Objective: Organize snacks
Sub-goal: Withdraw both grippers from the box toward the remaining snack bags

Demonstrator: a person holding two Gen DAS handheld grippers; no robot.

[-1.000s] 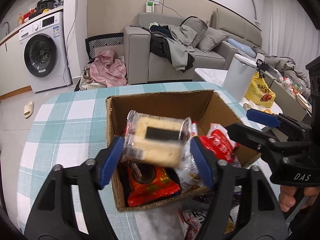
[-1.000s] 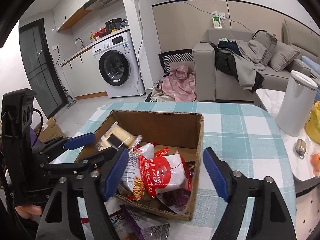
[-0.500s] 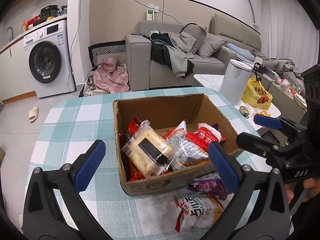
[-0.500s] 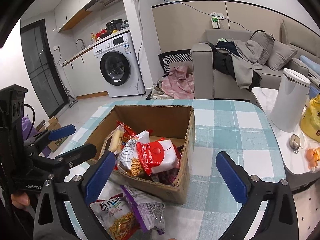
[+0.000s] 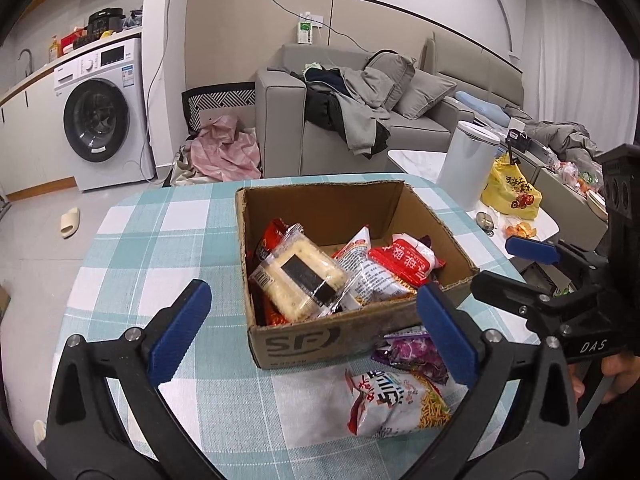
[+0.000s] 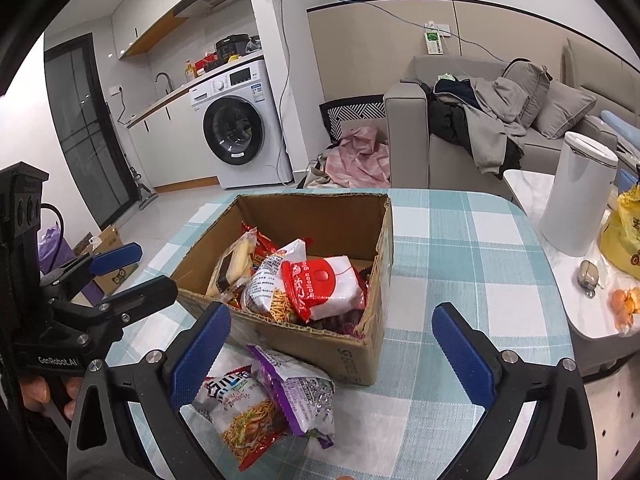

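We note a cardboard box [image 5: 304, 342] on the checked tablecloth [image 5: 132, 248], already filled with crinkly foil packets; a clear-wrapped cracker pack [image 5: 298, 280] lies tilted on top. Two packets remain outside, against the near wall of the box: a red-and-white noodle-snack bag [image 6: 240, 408] and a purple bag [image 6: 298, 396] overlapping it, their long axes running away from us towards the box. Both lie low between the tools, nearer the right gripper [image 6: 332, 352]. It and the left gripper [image 5: 310, 332] stand fully spread and empty, having just been opening. We judge the right-hand tool better placed.
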